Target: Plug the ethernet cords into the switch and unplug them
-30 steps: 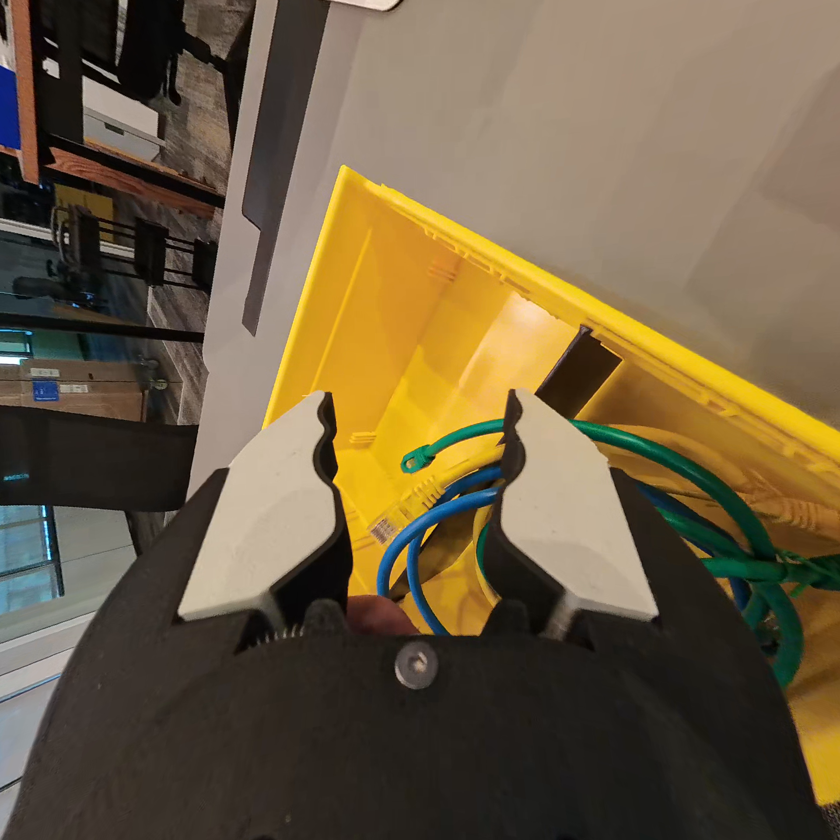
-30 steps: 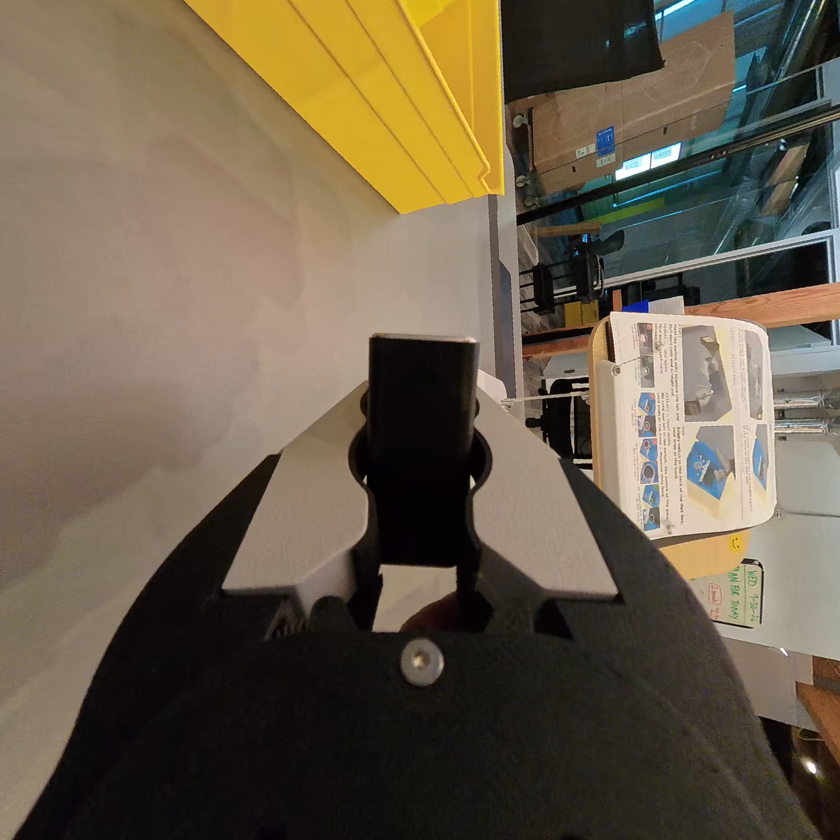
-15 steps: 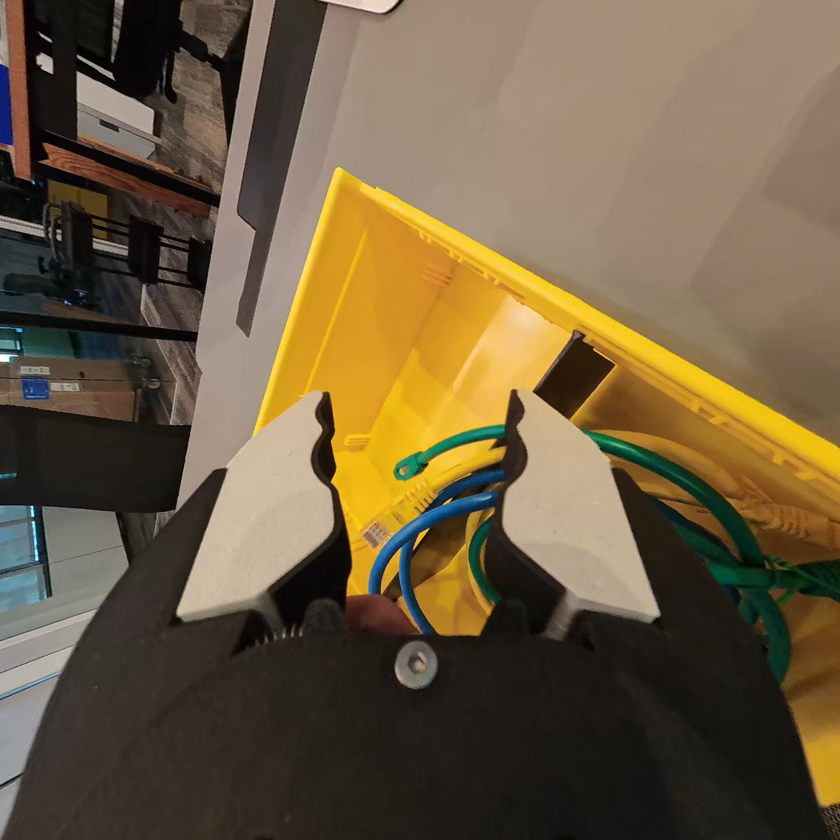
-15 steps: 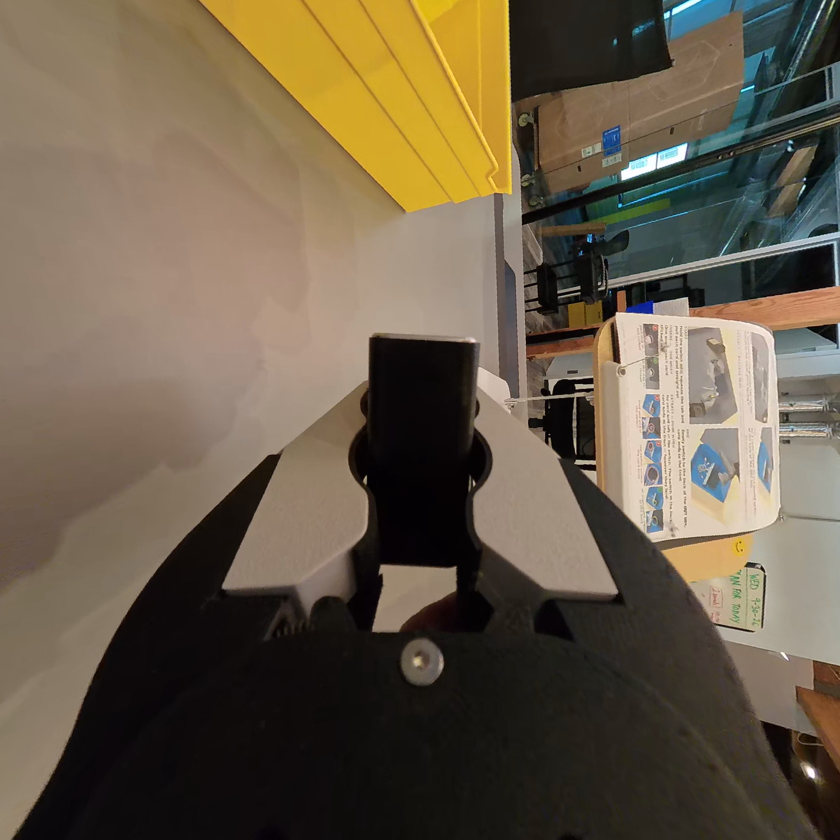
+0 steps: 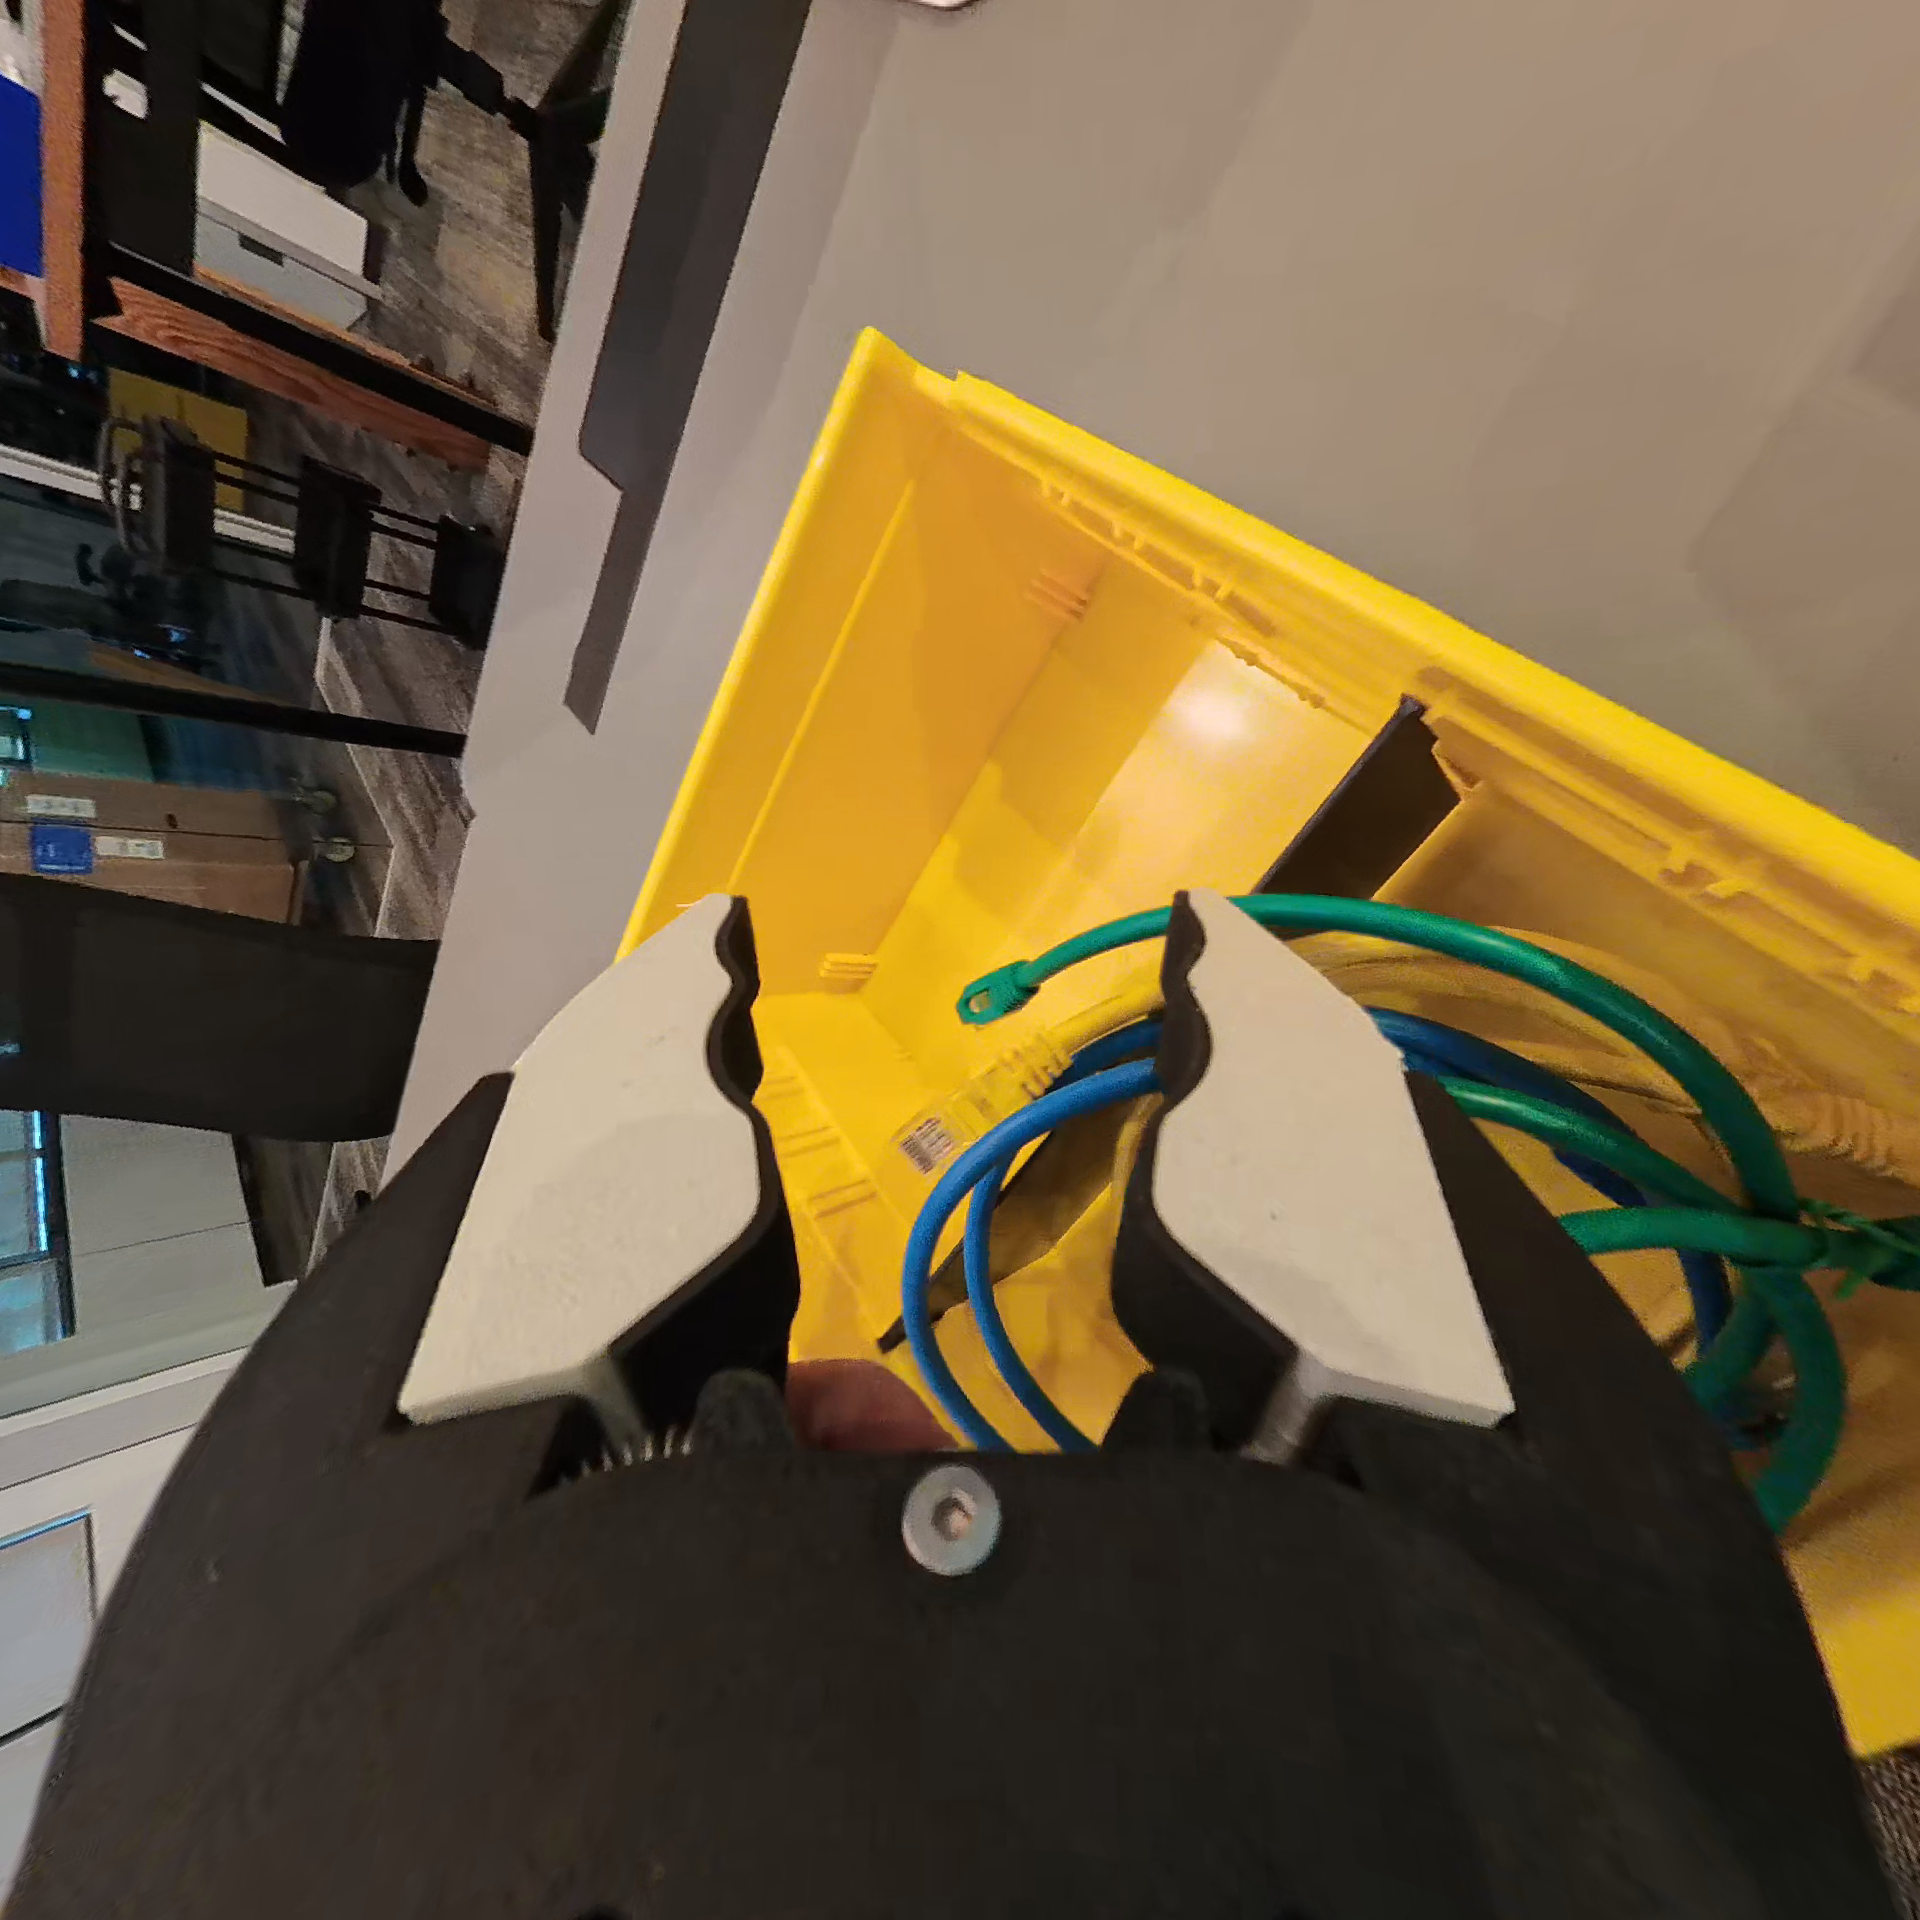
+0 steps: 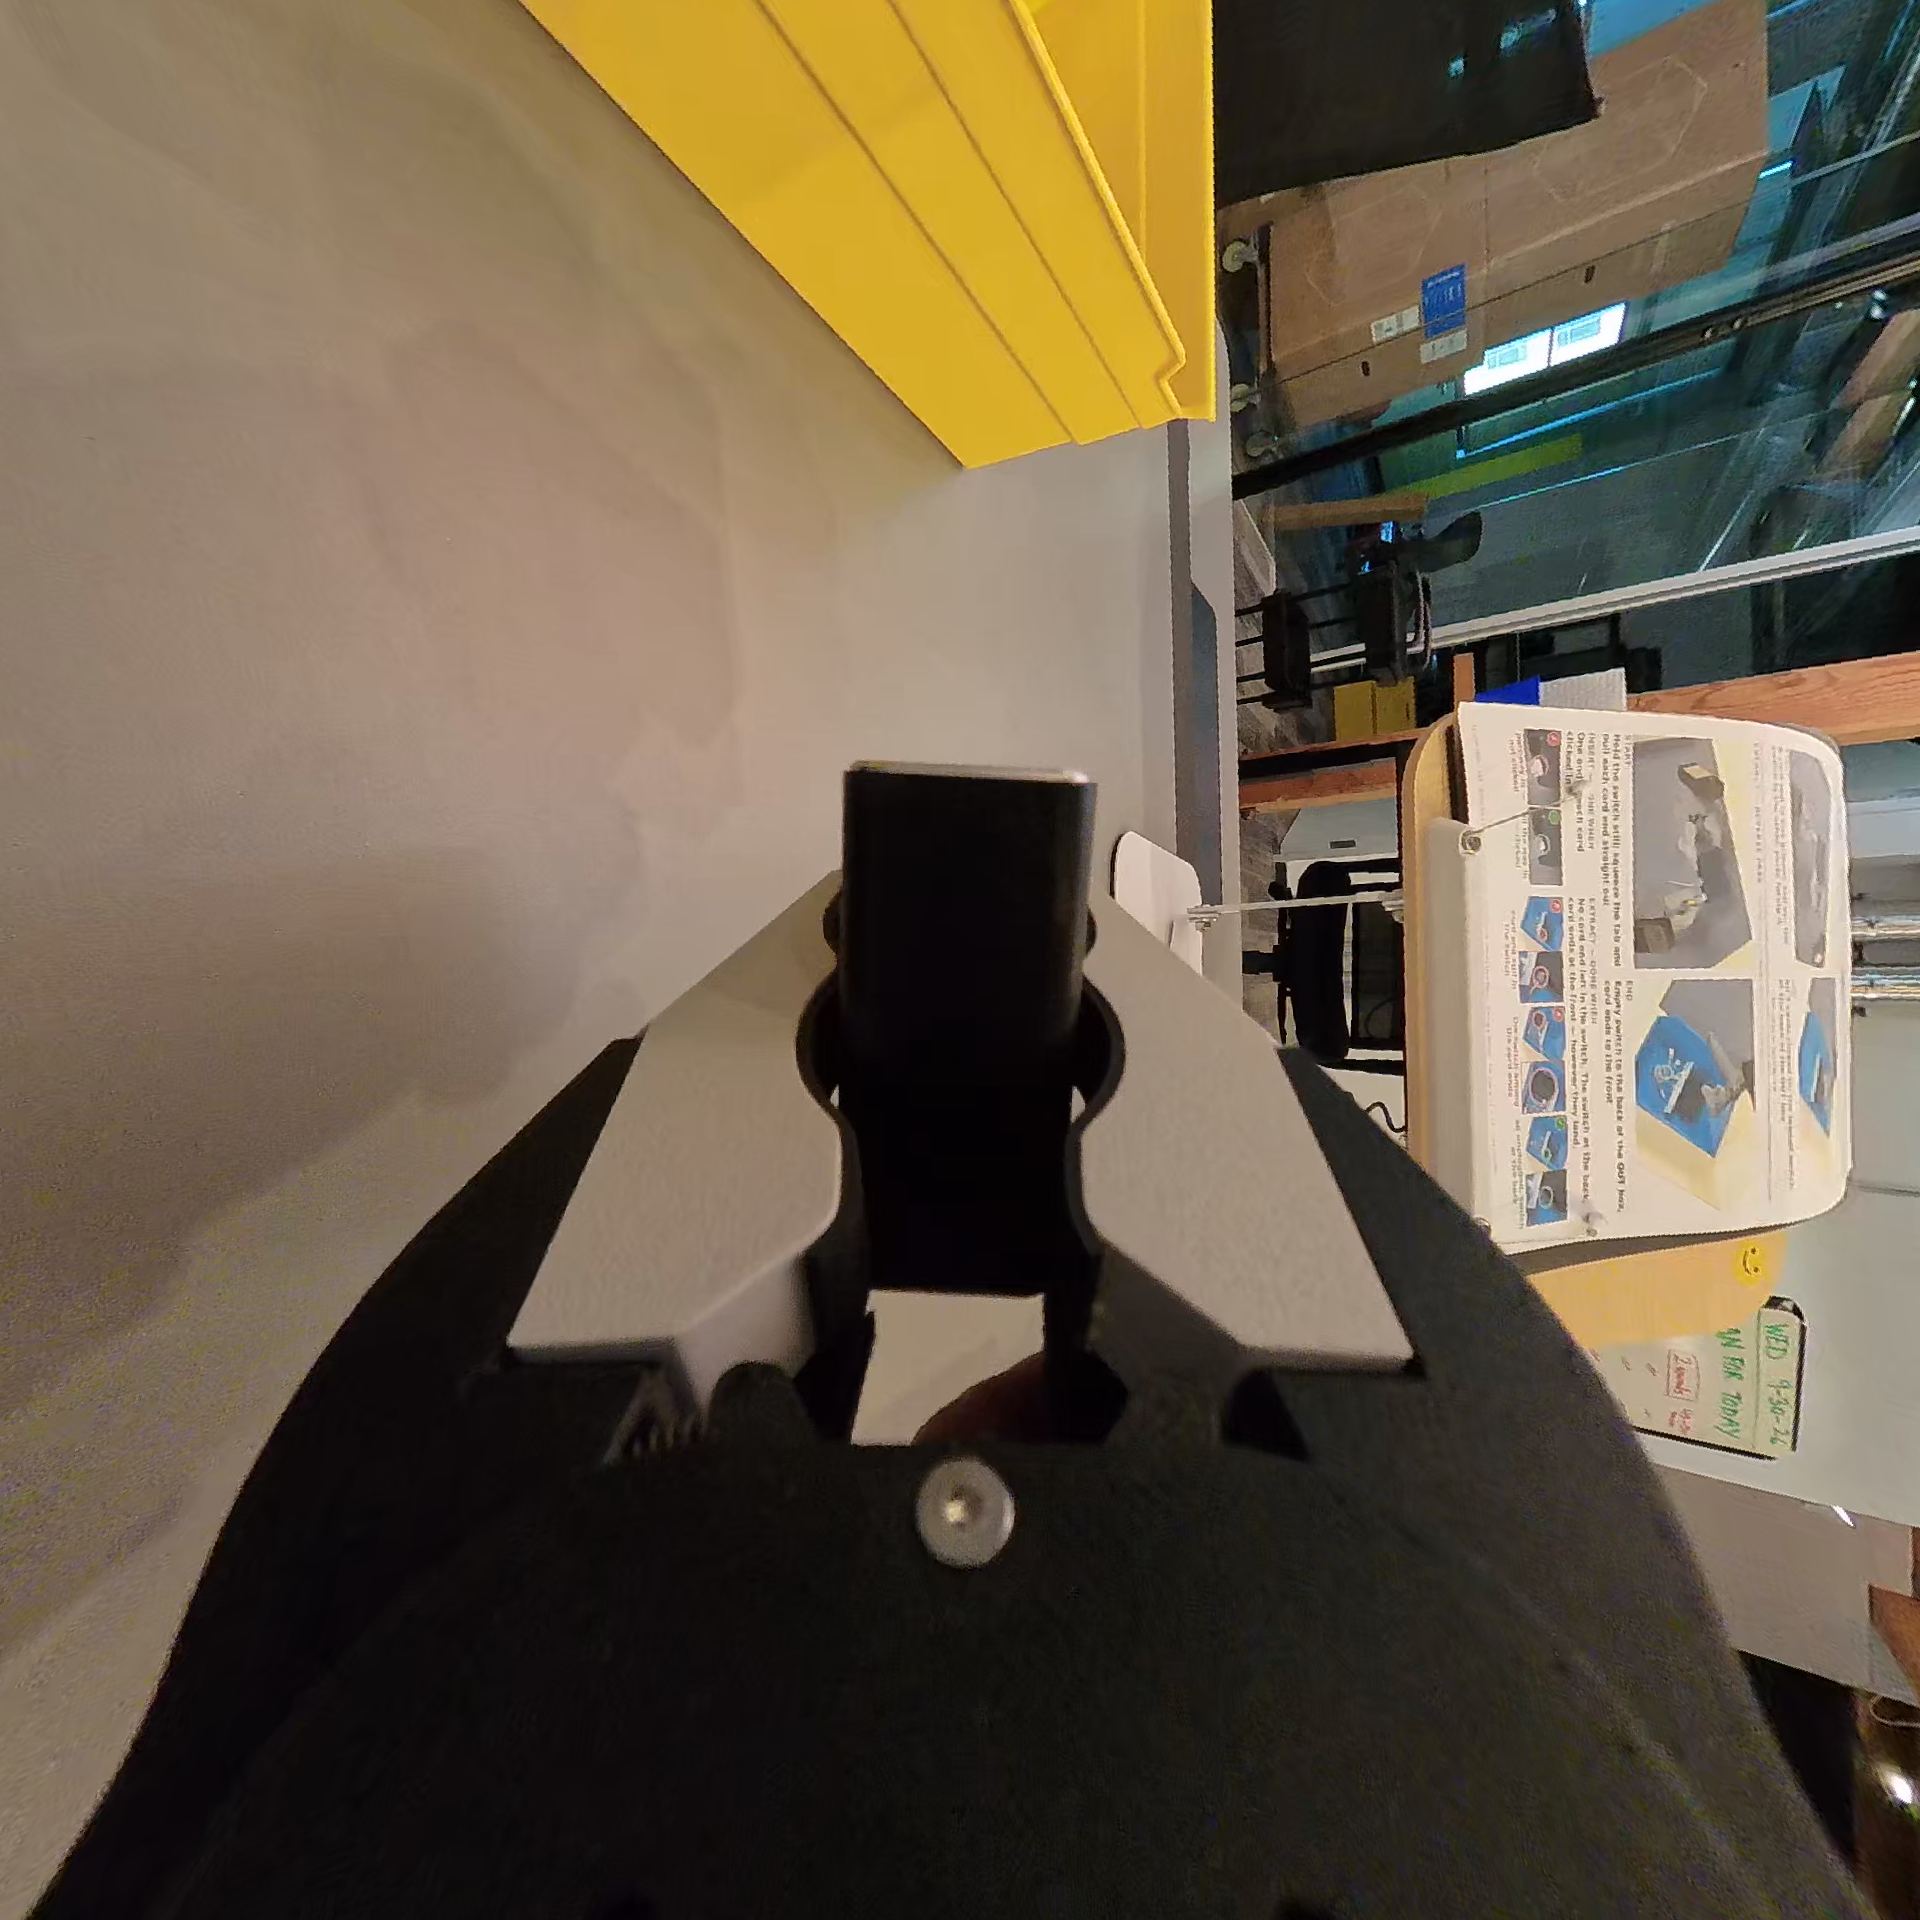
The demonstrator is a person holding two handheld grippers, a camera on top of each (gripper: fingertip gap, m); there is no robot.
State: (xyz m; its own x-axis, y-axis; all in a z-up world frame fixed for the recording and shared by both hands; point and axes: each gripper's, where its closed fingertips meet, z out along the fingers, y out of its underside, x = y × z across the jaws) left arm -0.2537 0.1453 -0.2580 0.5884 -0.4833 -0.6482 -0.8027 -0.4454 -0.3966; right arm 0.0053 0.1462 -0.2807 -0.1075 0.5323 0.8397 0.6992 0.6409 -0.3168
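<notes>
In the left wrist view my left gripper (image 5: 956,935) is open and empty, hovering over a yellow bin (image 5: 831,727). Inside the bin lie a green ethernet cord (image 5: 1507,945) with its plug (image 5: 992,995) free, a blue cord (image 5: 997,1164) looped below it, and a yellow cord with a clear plug (image 5: 966,1112). A black divider (image 5: 1351,831) stands in the bin. In the right wrist view my right gripper (image 6: 961,904) is shut on a black box, the switch (image 6: 961,935), held over the grey table; its ports are hidden.
The yellow bin's outer wall (image 6: 935,208) shows at the top of the right wrist view. A stand with an illustrated instruction sheet (image 6: 1662,966) is at the right. The grey table (image 6: 416,623) spreads left of the switch. Shelves and chairs lie beyond the table edge. Left tips to right tips: about 25 centimetres.
The left gripper has shifted slightly over the bin, so the cords sit a little lower and farther left in view. The right gripper holds the switch almost still.
</notes>
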